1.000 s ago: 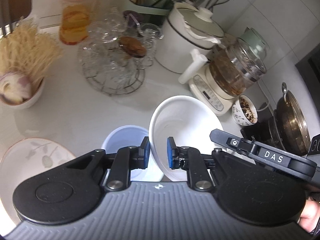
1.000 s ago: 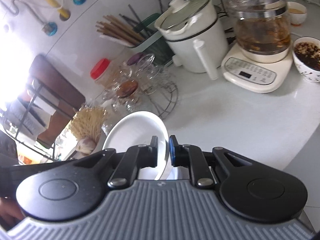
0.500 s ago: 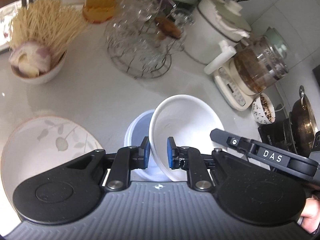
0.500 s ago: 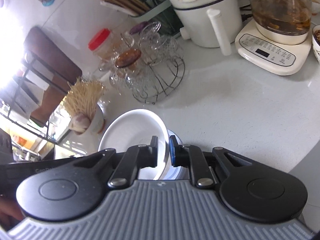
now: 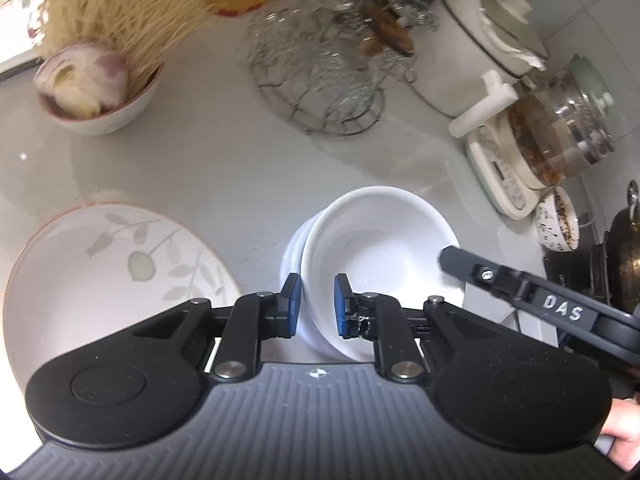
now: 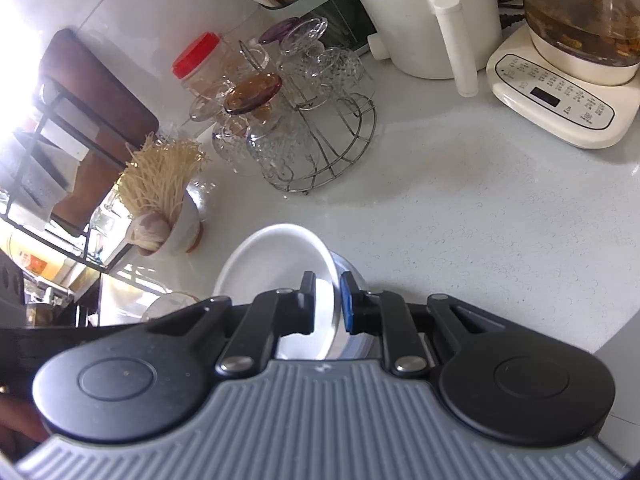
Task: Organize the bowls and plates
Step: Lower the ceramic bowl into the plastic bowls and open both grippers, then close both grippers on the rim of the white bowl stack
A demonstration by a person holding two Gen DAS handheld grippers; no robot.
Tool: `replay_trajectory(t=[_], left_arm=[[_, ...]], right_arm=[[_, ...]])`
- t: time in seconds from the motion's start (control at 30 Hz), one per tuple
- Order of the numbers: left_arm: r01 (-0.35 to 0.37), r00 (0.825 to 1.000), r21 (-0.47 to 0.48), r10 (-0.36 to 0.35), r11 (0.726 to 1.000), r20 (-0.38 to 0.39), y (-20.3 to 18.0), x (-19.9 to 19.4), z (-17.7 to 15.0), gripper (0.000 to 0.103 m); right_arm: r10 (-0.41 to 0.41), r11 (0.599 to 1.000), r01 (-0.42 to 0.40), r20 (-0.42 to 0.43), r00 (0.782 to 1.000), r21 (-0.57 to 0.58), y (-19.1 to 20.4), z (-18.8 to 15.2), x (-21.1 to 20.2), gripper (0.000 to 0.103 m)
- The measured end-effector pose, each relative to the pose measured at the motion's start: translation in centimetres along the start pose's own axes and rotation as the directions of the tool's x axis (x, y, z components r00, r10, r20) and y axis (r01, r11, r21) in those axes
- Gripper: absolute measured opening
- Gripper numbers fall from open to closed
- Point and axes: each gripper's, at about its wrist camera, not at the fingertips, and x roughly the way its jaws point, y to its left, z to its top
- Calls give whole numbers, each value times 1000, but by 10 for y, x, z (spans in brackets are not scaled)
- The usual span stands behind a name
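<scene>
A plain white bowl (image 5: 380, 248) (image 6: 272, 264) sits tilted inside a second, bluish-white bowl (image 5: 291, 252) (image 6: 354, 274) on the pale counter. My left gripper (image 5: 316, 304) is shut on the white bowl's near rim, one pad inside and one outside. My right gripper (image 6: 326, 304) straddles the opposite rim; its jaws are opening slightly, with the pads still at the rim. In the left wrist view, one of the right gripper's fingers (image 5: 460, 260) reaches the bowl's right edge. A leaf-patterned plate (image 5: 100, 280) lies to the left.
Behind the bowls stand a bowl of noodles and garlic (image 5: 100, 80), a wire rack of glass cups (image 5: 320, 80) (image 6: 312, 128), a white cooker (image 5: 480, 40) and a glass kettle on its base (image 5: 560, 132). At the right are a small patterned bowl (image 5: 560, 220) and a metal pot (image 5: 624, 260).
Both grippers have sunk toward the counter with the white bowl. It hung beside and above the bluish bowl; now it rests nested in it. The leaf plate shows larger.
</scene>
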Motion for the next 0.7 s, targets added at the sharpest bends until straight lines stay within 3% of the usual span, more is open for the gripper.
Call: replay_trajectory(t=[0.1, 0.13, 0.17, 0.23, 0.7], left_arm=[[-1, 1000, -17, 1, 1000, -8, 5, 0, 0, 28], [-3, 1000, -22, 2, 1000, -5, 6, -1, 0, 36], [-1, 1000, -19, 1, 1000, 0, 7, -2, 0, 40], [2, 1000, -16, -2, 1000, 10, 8, -4, 0, 41], [14, 999, 7, -14, 1000, 51, 12, -16, -1, 43]], right_arm=[[0, 1000, 0, -2, 1000, 23, -3, 1, 0, 18], [-4, 999, 4, -2, 1000, 33, -5, 1, 0, 23], [-2, 999, 2, 2, 1000, 44, -6, 1, 0, 36], [1, 998, -2, 16, 1000, 59, -9, 1, -2, 46], [32, 980, -19, -64, 997, 200, -26, -6, 34, 46]])
